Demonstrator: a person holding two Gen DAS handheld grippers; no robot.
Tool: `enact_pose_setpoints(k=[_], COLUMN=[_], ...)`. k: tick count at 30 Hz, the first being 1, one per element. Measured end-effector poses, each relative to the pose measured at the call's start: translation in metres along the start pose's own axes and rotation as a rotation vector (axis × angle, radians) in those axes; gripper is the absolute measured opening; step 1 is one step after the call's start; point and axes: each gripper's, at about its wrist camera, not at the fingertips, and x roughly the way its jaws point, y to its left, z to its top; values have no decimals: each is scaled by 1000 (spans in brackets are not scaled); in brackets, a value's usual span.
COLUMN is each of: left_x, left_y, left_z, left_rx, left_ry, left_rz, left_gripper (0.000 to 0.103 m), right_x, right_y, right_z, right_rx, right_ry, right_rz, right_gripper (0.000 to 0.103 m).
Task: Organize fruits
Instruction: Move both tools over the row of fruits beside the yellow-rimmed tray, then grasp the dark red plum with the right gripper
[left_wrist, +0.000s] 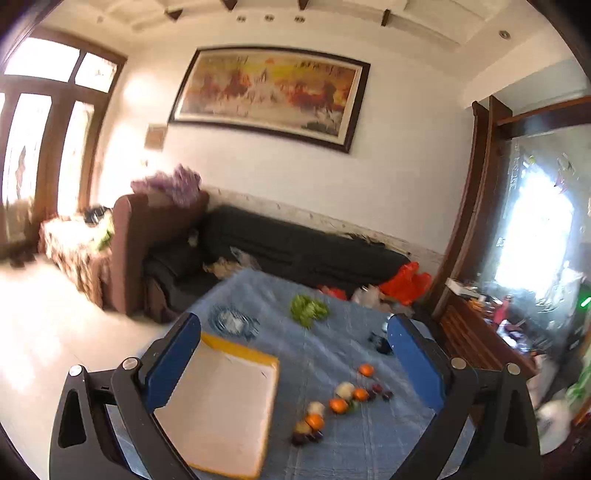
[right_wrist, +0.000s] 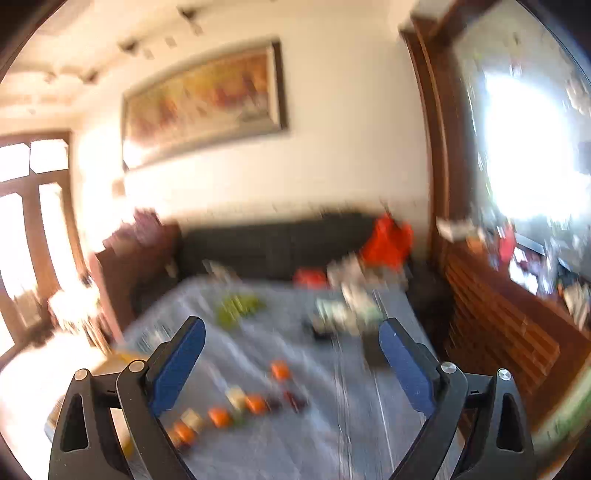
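Several small fruits lie loose on the blue tablecloth (left_wrist: 332, 354): orange mandarins (left_wrist: 338, 405), pale round fruits (left_wrist: 345, 389) and dark purple ones (left_wrist: 376, 389). A white tray with a yellow rim (left_wrist: 225, 410) lies to their left. My left gripper (left_wrist: 295, 354) is open and empty, held above the table. My right gripper (right_wrist: 291, 360) is open and empty too, above the same table; its view is blurred, with the mandarins (right_wrist: 219, 416) in a row below and one apart (right_wrist: 280, 370).
A green bunch (left_wrist: 308, 310) and a blue patterned plate (left_wrist: 232, 321) lie at the table's far side. A dark sofa (left_wrist: 295, 247) with red bags (left_wrist: 406, 280) stands behind. A wooden cabinet (left_wrist: 476, 332) with clutter is to the right.
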Motion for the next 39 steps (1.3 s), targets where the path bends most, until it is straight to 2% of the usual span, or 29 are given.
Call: enact_pose_setpoints(k=[2, 4, 6, 10, 14, 15, 17, 20, 23, 27, 34, 37, 39], left_x=[0, 11, 30, 85, 129, 137, 154, 171, 183, 194, 202, 207, 209], left_y=[-3, -3, 1, 11, 16, 16, 14, 13, 11, 13, 17, 7, 0], left_z=[14, 14, 0, -54, -106, -117, -136, -158, -173, -184, -187, -193, -197], left_rx=[45, 46, 31, -42, -91, -92, -91, -94, -70, -31, -35, -15, 1], left_ry=[3, 40, 105, 294, 433, 456, 501, 558, 591, 607, 612, 630, 642], left_rz=[38, 28, -2, -75, -115, -120, -137, -137, -133, -121, -133, -156, -167], left_gripper=[102, 103, 103, 103, 102, 96, 84, 74, 74, 74, 74, 74, 74], right_x=[-17, -24, -15, 44, 116, 132, 156, 176, 187, 197, 204, 208, 209], right_y=[8, 14, 21, 38, 41, 42, 40, 50, 65, 97, 129, 130, 126], right_z=[36, 49, 43, -18, -106, -129, -165, -202, -221, -244, -264, -264, -263], right_rx=[5, 17, 24, -1, 50, 75, 106, 116, 105, 2, -120, -79, -59], right_ry=[-56, -63, -29, 175, 443, 509, 595, 673, 714, 733, 708, 716, 727], right_rz=[63, 114, 153, 223, 317, 338, 369, 417, 463, 525, 536, 591, 610], right_gripper=[103, 103, 103, 103, 81, 74, 68, 68, 68, 68, 67, 48, 30])
